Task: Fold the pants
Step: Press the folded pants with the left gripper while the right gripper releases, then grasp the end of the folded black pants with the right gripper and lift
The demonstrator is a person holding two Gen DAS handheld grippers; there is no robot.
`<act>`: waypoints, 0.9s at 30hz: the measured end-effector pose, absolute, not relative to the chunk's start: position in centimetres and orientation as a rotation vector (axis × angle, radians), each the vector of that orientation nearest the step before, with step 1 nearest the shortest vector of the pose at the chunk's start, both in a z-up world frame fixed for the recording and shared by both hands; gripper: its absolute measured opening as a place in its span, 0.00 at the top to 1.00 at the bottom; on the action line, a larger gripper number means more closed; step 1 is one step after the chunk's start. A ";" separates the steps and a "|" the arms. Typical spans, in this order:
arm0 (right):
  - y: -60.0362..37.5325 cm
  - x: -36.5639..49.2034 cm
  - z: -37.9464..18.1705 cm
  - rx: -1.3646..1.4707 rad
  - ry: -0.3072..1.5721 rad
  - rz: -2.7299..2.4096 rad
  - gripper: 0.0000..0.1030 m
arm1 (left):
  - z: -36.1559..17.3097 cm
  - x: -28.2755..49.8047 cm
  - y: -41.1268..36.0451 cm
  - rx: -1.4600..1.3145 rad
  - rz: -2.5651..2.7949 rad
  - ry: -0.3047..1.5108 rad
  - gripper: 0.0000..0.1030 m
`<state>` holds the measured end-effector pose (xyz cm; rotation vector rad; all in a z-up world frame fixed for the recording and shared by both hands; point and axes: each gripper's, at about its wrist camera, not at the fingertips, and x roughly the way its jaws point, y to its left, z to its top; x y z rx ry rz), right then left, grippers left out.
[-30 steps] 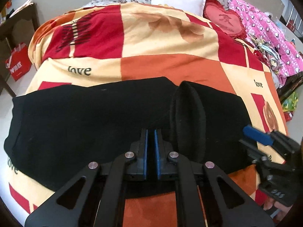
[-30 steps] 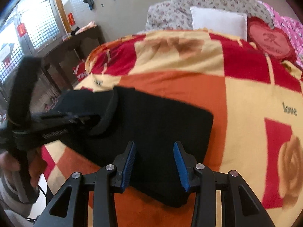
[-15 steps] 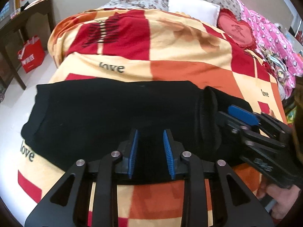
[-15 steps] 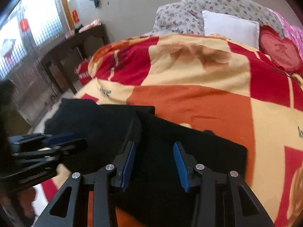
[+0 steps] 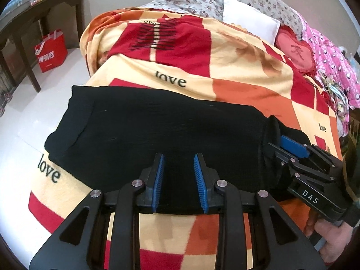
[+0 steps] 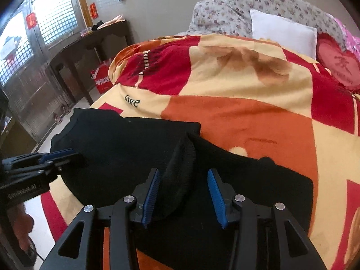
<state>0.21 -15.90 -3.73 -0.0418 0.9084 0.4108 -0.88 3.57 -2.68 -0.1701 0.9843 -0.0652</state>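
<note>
Black knit pants (image 5: 162,130) lie folded across the near part of a bed, long side running left to right; they also show in the right wrist view (image 6: 126,148). A raised fold (image 6: 180,175) stands up near their right end. My left gripper (image 5: 178,180) is open just above the pants' near edge. My right gripper (image 6: 183,196) is open, with the raised fold between its blue pads. The right gripper also shows in the left wrist view (image 5: 292,148), and the left gripper in the right wrist view (image 6: 56,155).
The bed carries a red, orange and cream blanket (image 5: 225,67) printed "love". A white pillow (image 5: 249,20), a red heart cushion (image 5: 294,51) and pink bedding (image 5: 333,67) lie at the far end. A dark wooden table (image 5: 33,22) and a red bag (image 5: 51,51) stand left of the bed.
My left gripper opened from shut and let go of the pants. Both grippers shifted left along the pants. The right gripper came up around the raised fold.
</note>
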 end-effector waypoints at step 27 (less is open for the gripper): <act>-6.5 1.9 -2.4 -0.072 0.906 0.670 0.51 | -2.5 -3.4 10.0 -0.261 0.085 0.983 0.49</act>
